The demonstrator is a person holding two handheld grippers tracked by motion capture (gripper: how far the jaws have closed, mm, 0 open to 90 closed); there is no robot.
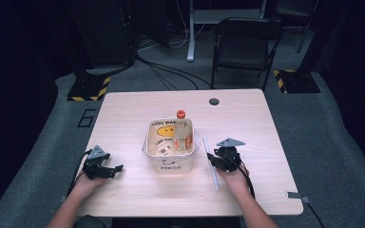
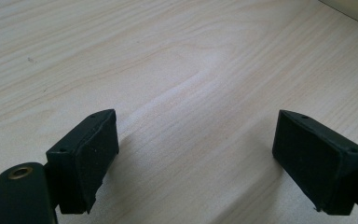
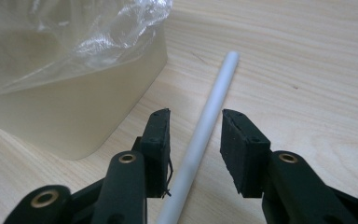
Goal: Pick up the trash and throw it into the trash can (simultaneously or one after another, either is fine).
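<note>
White plastic is what I'm after: a long straw [image 3: 200,135] lying flat on the pale wood counter [image 1: 123,118], just beside the cream tub [image 1: 168,164] that holds a bottle [image 1: 183,133]. I have my right hand-held gripper [image 3: 196,144] straddling the straw, jaws part-way in with a gap on each side, so nothing is pinched yet. My left hand-held gripper [image 2: 196,154] rests spread wide over bare wood, well apart from the tub. I judge this the grasp step. Next I need to squeeze the pads onto the straw squarely so it doesn't roll, then lift.
</note>
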